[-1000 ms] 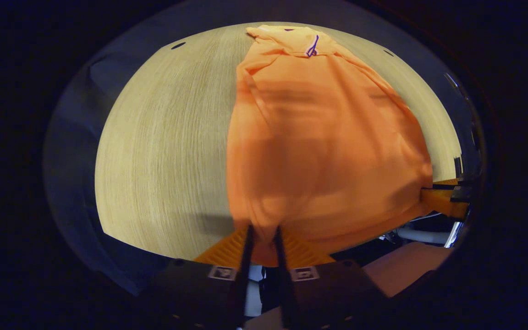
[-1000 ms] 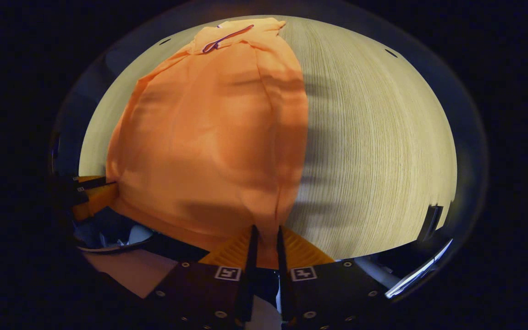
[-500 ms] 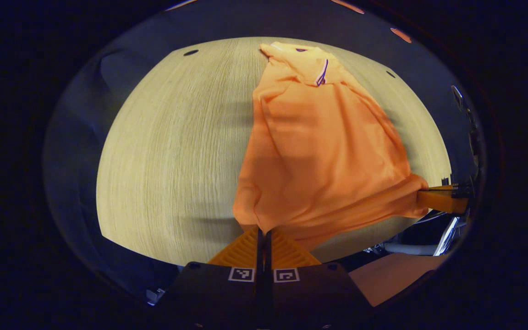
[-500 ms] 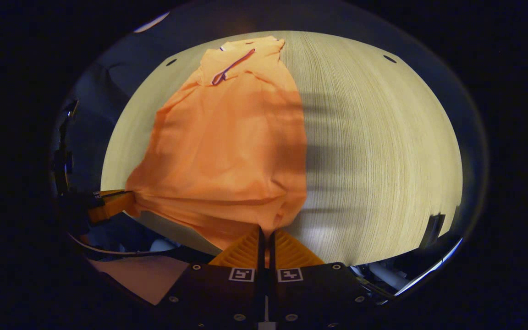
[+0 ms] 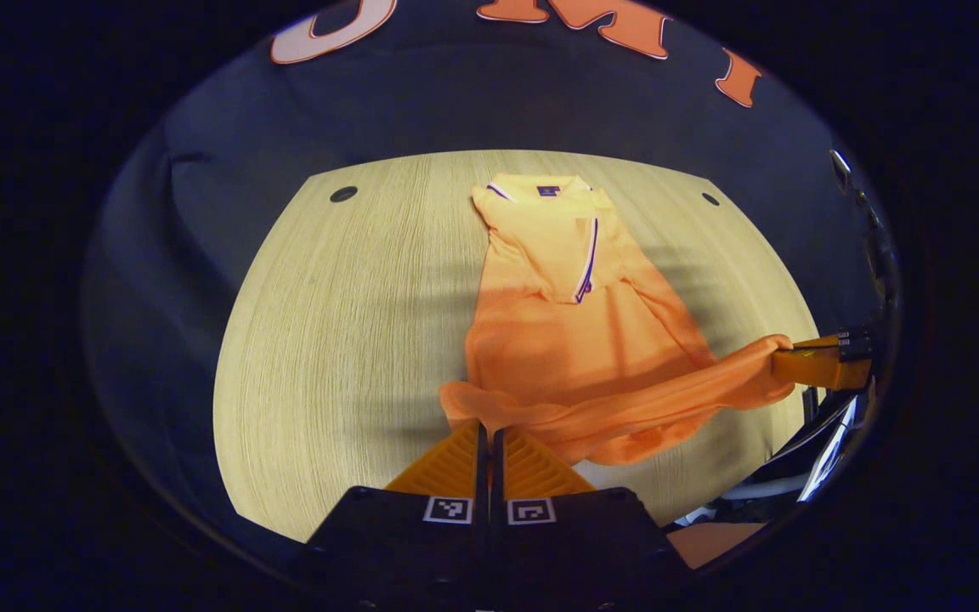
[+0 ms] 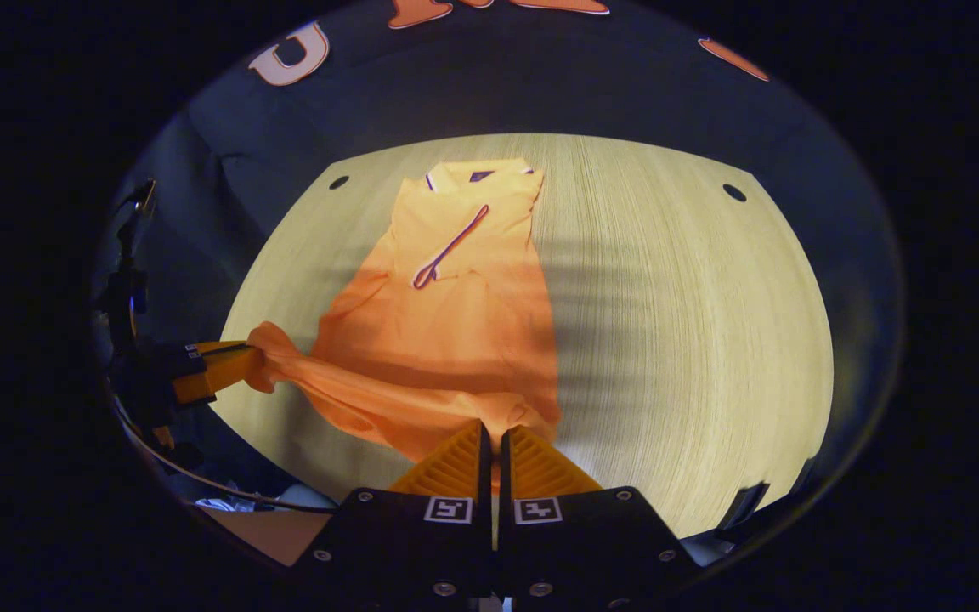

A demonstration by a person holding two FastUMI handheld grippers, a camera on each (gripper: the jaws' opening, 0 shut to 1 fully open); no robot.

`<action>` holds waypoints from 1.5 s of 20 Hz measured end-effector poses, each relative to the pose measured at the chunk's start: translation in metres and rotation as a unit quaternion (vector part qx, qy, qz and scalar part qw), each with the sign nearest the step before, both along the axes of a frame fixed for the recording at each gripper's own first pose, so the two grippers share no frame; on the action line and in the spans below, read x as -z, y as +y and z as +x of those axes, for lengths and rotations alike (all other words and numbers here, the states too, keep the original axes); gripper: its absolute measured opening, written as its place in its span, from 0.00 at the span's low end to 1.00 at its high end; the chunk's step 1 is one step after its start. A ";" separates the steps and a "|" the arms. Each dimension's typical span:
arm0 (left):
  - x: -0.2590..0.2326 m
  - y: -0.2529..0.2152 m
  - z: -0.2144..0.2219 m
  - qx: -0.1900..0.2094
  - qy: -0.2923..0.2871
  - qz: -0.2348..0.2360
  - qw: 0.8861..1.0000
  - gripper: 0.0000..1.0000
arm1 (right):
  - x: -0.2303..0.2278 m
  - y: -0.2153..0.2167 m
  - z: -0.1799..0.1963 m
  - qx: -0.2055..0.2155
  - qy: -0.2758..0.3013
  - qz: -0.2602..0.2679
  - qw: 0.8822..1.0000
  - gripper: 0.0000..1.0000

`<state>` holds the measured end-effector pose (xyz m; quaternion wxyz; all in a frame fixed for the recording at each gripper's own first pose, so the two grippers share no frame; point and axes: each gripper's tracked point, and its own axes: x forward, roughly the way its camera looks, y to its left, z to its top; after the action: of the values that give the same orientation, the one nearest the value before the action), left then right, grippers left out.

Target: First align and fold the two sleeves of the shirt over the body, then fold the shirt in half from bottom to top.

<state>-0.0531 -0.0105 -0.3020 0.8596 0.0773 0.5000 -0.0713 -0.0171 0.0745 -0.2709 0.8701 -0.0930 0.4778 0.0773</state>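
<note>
One orange polo shirt [image 5: 579, 340] is lying on the light wood-grain table [image 5: 345, 340], collar end toward the far edge, and two grippers are working it. The left gripper [image 5: 489, 429] is sitting with its fingers squeezed together on the bottom hem corner, and the right gripper [image 6: 494, 433] is doing the same on the other hem corner, so the hem is stretching between them as a bunched band lifted just off the table while the chest and collar are resting flat. In the left gripper view the right gripper [image 5: 812, 364] is poking in from the right edge, pointing sideways into the cloth; in the right gripper view the left gripper [image 6: 209, 374] is coming in from the left the same way. Two small dark holes [image 6: 734, 192] are showing near the table's far corners. The shirt has purple trim on the collar and placket [image 6: 449, 248], and there's a tiny purple neck label [image 5: 548, 190], too small to read. Both sleeves are looking tucked over the body.
</note>
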 end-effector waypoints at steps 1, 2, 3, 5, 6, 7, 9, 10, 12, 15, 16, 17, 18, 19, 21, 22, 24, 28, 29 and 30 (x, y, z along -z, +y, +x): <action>-0.001 0.000 0.011 0.003 -0.006 0.006 1.000 0.01 | -0.003 0.001 0.013 -0.004 -0.009 -0.003 1.000 0.04; -0.001 -0.001 0.021 0.004 -0.011 0.007 1.000 0.01 | -0.007 0.001 0.024 -0.006 -0.017 -0.004 1.000 0.04; -0.001 -0.002 0.029 0.004 -0.014 0.007 1.000 0.01 | -0.014 0.002 0.030 -0.008 -0.023 -0.003 1.000 0.04; -0.006 -0.003 0.048 0.002 -0.023 0.003 1.000 0.00 | -0.020 0.002 0.047 -0.013 -0.033 -0.006 0.999 0.04; -0.009 -0.003 0.060 -0.001 -0.028 0.000 1.000 0.00 | -0.025 0.001 0.055 -0.014 -0.038 -0.008 0.999 0.04; -0.013 -0.003 0.072 -0.004 -0.035 -0.004 0.999 0.00 | -0.027 0.003 0.068 -0.014 -0.041 -0.007 0.999 0.04; -0.022 -0.004 0.102 -0.008 -0.052 -0.009 0.999 0.00 | -0.033 0.005 0.092 -0.013 -0.052 -0.004 0.999 0.04; -0.026 -0.004 0.118 -0.008 -0.061 -0.008 0.998 0.00 | -0.039 0.005 0.106 -0.011 -0.060 0.000 0.998 0.04; -0.029 -0.006 0.151 -0.006 -0.074 -0.003 0.997 0.01 | -0.048 0.009 0.136 -0.008 -0.071 0.004 0.997 0.04; -0.026 -0.012 0.203 -0.005 -0.084 -0.001 0.996 0.00 | -0.055 0.009 0.185 -0.004 -0.082 0.004 0.997 0.04; -0.025 -0.014 0.220 -0.006 -0.086 -0.001 0.996 0.00 | -0.054 0.009 0.198 -0.001 -0.084 0.005 0.996 0.04; -0.021 -0.016 0.237 -0.008 -0.089 -0.003 0.996 0.00 | -0.052 0.007 0.213 0.002 -0.084 0.004 0.996 0.04; -0.017 -0.017 0.252 -0.008 -0.089 -0.003 0.996 0.01 | -0.047 0.007 0.228 0.004 -0.085 0.003 0.996 0.04; -0.012 -0.017 0.266 -0.009 -0.088 0.000 0.996 0.00 | -0.040 0.007 0.239 0.003 -0.081 0.003 0.997 0.04; 0.002 -0.017 0.288 -0.012 -0.082 0.003 0.997 0.00 | -0.025 0.005 0.259 0.011 -0.070 0.005 0.997 0.04; 0.009 -0.015 0.298 -0.012 -0.080 0.005 0.997 0.01 | -0.019 0.005 0.268 0.016 -0.065 0.008 0.998 0.04; 0.023 -0.012 0.310 -0.007 -0.076 0.019 0.997 0.00 | -0.011 0.004 0.286 0.017 -0.068 0.016 0.997 0.04; 0.045 -0.011 0.320 -0.011 -0.068 0.025 0.997 0.01 | 0.016 0.003 0.302 0.035 -0.051 0.033 0.998 0.04; 0.050 -0.011 0.321 -0.011 -0.068 0.024 0.997 0.01 | 0.019 0.004 0.306 0.036 -0.052 0.037 0.997 0.04; 0.056 -0.010 0.323 -0.012 -0.069 0.027 0.997 0.02 | 0.020 0.006 0.308 0.037 -0.054 0.041 0.997 0.04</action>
<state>0.2697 -0.0203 -0.3580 0.8906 0.0993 0.4418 -0.0424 0.2910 0.0801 -0.2910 0.8999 -0.0441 0.4299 0.0594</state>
